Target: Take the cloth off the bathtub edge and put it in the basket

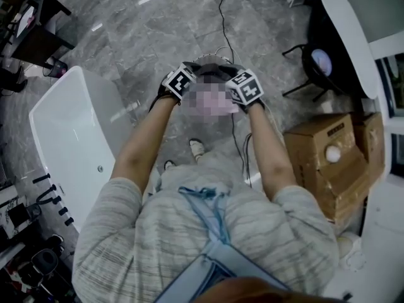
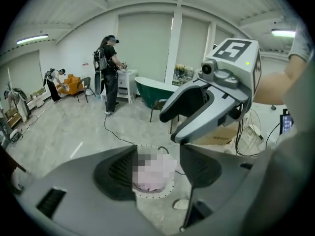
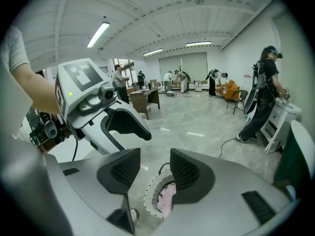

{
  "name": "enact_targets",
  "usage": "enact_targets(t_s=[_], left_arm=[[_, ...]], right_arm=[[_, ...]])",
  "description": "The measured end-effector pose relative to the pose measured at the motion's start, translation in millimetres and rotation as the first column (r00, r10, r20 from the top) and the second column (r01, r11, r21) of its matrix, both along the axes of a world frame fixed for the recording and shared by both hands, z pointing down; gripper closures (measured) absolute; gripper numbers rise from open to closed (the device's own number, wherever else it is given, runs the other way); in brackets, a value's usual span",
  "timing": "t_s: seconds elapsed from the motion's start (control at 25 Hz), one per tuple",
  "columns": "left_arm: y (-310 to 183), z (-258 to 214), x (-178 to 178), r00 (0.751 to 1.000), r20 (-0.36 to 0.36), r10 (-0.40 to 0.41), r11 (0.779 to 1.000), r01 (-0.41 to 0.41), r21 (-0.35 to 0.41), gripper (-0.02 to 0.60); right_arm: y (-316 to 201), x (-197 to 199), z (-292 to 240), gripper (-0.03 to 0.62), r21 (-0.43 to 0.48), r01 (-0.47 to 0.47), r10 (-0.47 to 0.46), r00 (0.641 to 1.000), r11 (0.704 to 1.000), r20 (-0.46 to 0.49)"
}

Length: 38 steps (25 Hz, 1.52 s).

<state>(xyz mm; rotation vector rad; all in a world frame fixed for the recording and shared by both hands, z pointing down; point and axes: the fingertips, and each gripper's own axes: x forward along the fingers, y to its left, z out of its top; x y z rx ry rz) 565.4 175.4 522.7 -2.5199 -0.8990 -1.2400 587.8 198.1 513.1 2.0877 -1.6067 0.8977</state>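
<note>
A pink cloth [image 1: 214,103] lies in a round white-rimmed basket [image 1: 211,59] on the floor in front of me. My left gripper [image 1: 189,71] and right gripper [image 1: 237,74] hover side by side just above it. In the left gripper view the left gripper [image 2: 156,166] stands open with nothing between its pads; the cloth [image 2: 152,178] shows below, inside the basket [image 2: 152,194]. In the right gripper view the right gripper [image 3: 155,168] is open too, over the basket [image 3: 150,195] and cloth [image 3: 167,200]. The white bathtub [image 1: 76,137] is at my left.
Cardboard boxes [image 1: 328,156] stand at the right, with a white round table [image 1: 347,36] and a black chair [image 1: 315,62] behind them. A black cable [image 1: 230,24] runs over the grey floor to the basket. Several people work further off in the room.
</note>
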Motion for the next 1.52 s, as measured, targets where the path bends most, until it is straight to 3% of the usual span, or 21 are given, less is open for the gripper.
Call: enact_targets(t_s=[0.24, 0.56, 0.76, 0.92, 1.04, 1.24, 1.32, 1.52], left_arm=[[-16.8, -29.5, -24.5, 0.985, -0.121, -0.120, 0.982, 0.100, -0.162, 0.310], [-44.6, -75.9, -57.4, 0.921, -0.298, -0.249, 0.938, 0.153, -0.310, 0.311], [-70.1, -108.0, -87.8, 0.861, -0.393, -0.323, 0.911, 0.171, -0.374, 0.311], [-89.2, -143.9, -119.2, 0.779, -0.456, -0.430, 0.860, 0.199, -0.470, 0.313], [-99.2, -165.4, -140.7, 0.731, -0.493, -0.472, 0.844, 0.215, -0.491, 0.313], [-121.1, -189.8, -165.4, 0.673, -0.539, -0.506, 0.839, 0.239, -0.489, 0.313], [-128.6, -198.6, -172.2, 0.653, -0.539, -0.532, 0.825, 0.258, -0.502, 0.313], [-146.1, -210.1, -187.8, 0.630, -0.548, -0.550, 0.819, 0.279, -0.501, 0.313]], right_arm=[[-19.6, -23.0, -33.1, 0.410, 0.191, -0.025, 0.016, 0.999, 0.981, 0.049], [-53.4, -61.6, -82.4, 0.410, 0.423, 0.048, -0.083, 0.994, 0.905, 0.065], [-73.8, -92.1, -112.8, 0.410, 0.537, 0.098, -0.149, 0.987, 0.838, 0.053], [-82.7, -120.0, -147.1, 0.410, 0.624, 0.118, -0.194, 0.980, 0.772, 0.055], [-87.1, -142.7, -165.7, 0.410, 0.656, 0.158, -0.250, 0.967, 0.738, 0.048], [-98.6, -168.3, -185.3, 0.411, 0.693, 0.186, -0.287, 0.957, 0.697, 0.032], [-103.2, -174.7, -192.0, 0.411, 0.705, 0.192, -0.296, 0.955, 0.683, 0.027], [-124.6, -190.6, -204.4, 0.413, 0.722, 0.226, -0.326, 0.945, 0.653, -0.001]])
